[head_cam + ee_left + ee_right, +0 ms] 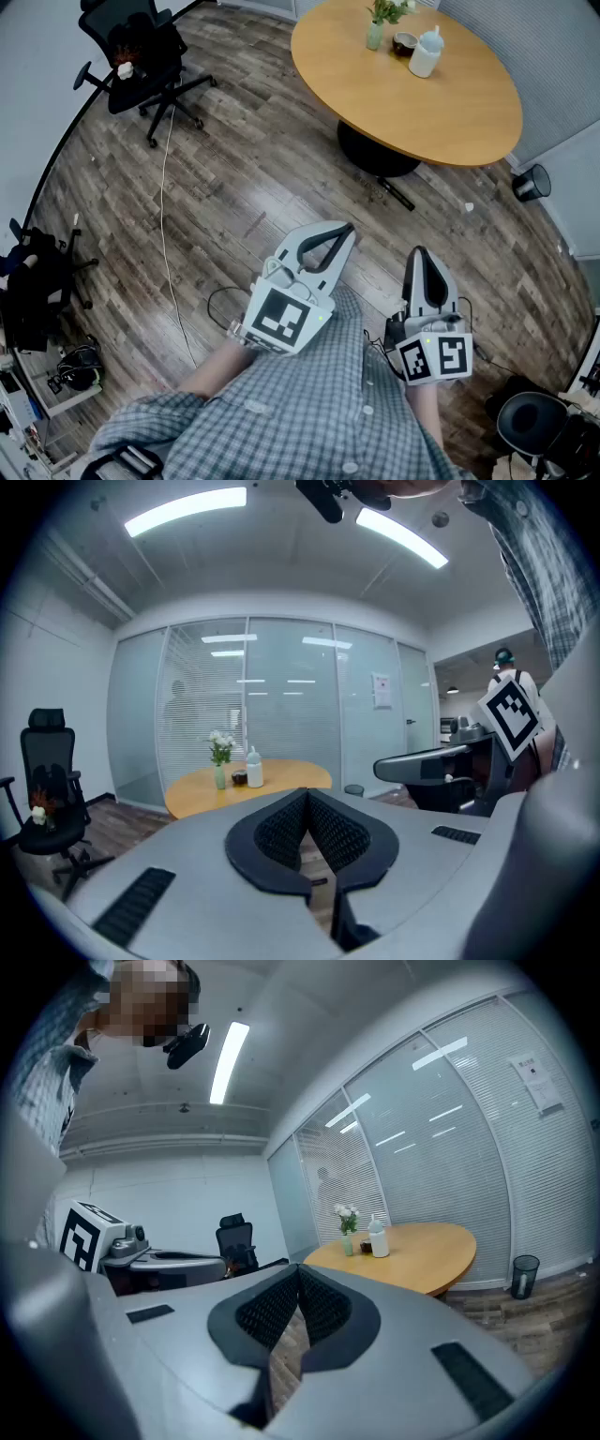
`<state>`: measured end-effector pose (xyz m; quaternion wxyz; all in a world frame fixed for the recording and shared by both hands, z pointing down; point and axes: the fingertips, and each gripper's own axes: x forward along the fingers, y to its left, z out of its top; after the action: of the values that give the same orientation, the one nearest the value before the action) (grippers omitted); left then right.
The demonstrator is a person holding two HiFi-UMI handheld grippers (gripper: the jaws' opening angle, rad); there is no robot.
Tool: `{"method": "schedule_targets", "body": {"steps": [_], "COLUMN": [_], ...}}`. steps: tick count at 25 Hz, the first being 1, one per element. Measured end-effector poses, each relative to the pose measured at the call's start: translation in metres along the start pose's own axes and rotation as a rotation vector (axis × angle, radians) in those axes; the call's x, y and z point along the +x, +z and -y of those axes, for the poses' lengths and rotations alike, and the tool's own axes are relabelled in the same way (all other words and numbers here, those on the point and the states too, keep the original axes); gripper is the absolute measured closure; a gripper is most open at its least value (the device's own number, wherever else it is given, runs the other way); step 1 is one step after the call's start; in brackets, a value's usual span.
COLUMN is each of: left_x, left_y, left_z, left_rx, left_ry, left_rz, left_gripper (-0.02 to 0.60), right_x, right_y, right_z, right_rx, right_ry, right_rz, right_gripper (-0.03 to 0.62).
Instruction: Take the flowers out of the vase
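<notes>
Left gripper: jaws pressed together, empty, well short of the desk. Flowers stand in the vase on its far side, blooms clipped by the head view's top edge. Right gripper: closed too, nothing held.

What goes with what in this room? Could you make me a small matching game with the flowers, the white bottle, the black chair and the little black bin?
Things:
1. flowers
2. white bottle
3. black chair
4. little black bin

Places:
A. on the wooden floor, far to the left of the round table
B. on the floor just past the table's right end
C. standing in the pale green vase
D. on the table, right of the dark bowl

Pairs: 1-C, 2-D, 3-A, 4-B.
</notes>
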<state>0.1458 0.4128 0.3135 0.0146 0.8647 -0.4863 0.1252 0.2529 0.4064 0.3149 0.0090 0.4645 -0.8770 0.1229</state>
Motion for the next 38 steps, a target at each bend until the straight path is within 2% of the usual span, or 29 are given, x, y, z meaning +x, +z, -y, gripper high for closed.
{"method": "schedule_targets", "body": {"steps": [7,18,22,25,32,38], "left_x": [-0.003,-0.010,-0.017,-0.022,-0.036,-0.062], "left_y": [-0.001,-0.002,-0.004,-0.009,-0.015,-0.025], "left_z": [0.002,-0.022,-0.035,-0.043,-0.061,-0.079], "left_rx": [-0.026,-0.034,-0.047,-0.046,-0.035,-0.046], "left_ry": [-0.002,0.022,0.031,0.032,0.043,0.099], "left_rz": [0.005,0.021,0.026,0.028,0.034,0.035], "left_gripper": [0.575,0.574,0.575,0.574,0.574,0.574], "right_x": [0.001,0.015,0.019,0.023,0.032,0.037], "right_y": [-0.002,0.004,0.010,0.009,0.007,-0.006], "right_z": [-0.002,-0.016,-0.032,-0.045,-0.064,-0.088], "right_rx": [-0.009,0.007,-0.002,-0.021,-0.067,-0.134], "right_ry": [0.006,0.013,0.050,0.088,0.105,0.119], "right_rz": [-0.005,0.023,0.036,0.034,0.034,-0.002], "right_gripper": [0.583,0.583,0.583,0.583,0.583,0.583]}}
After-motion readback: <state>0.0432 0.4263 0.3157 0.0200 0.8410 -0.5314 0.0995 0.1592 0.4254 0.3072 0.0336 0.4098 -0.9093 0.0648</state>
